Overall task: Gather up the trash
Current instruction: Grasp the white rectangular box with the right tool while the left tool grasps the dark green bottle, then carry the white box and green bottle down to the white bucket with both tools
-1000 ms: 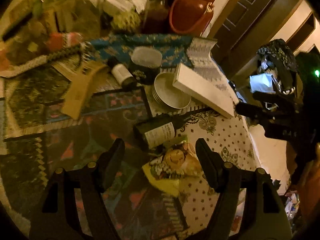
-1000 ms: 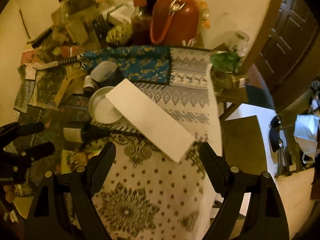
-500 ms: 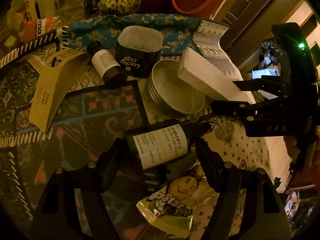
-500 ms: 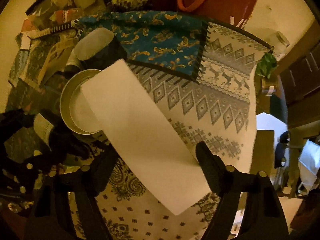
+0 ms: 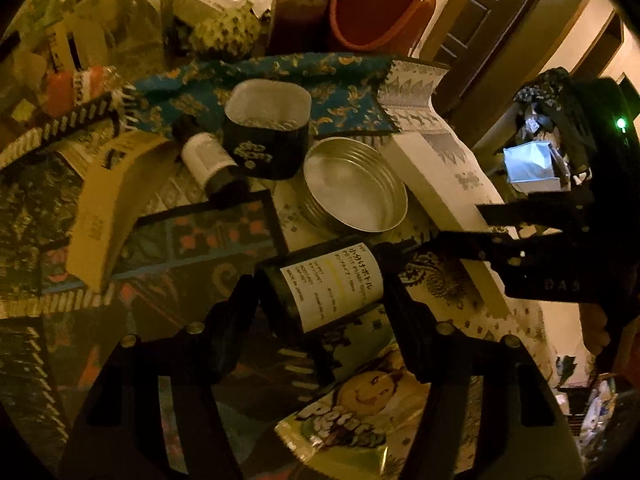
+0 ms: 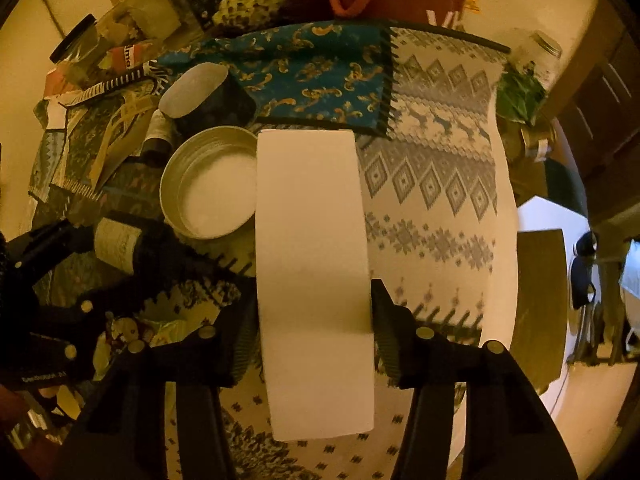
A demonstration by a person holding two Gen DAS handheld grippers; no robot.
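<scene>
Barely started tbh, nothing's collected yet. Your left gripper point(image 5: 320, 300) is closing around the dark bottle point(image 5: 324, 288) lying on the patterned tablecloth point(image 6: 432, 184); looks about touching, can't tell if it's a firm grip. Right gripper point(image 6: 314, 320) is closing on the long white box point(image 6: 312, 240), pads at its sides. Still left on the table afaict: chip bag point(image 5: 360, 412), foil tin point(image 5: 356, 192), black cup point(image 5: 266, 136), small bottle point(image 5: 208, 160).

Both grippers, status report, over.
Left gripper closing around dark bottle. Right gripper closing on white box. Chip bag beside bottle.
</scene>
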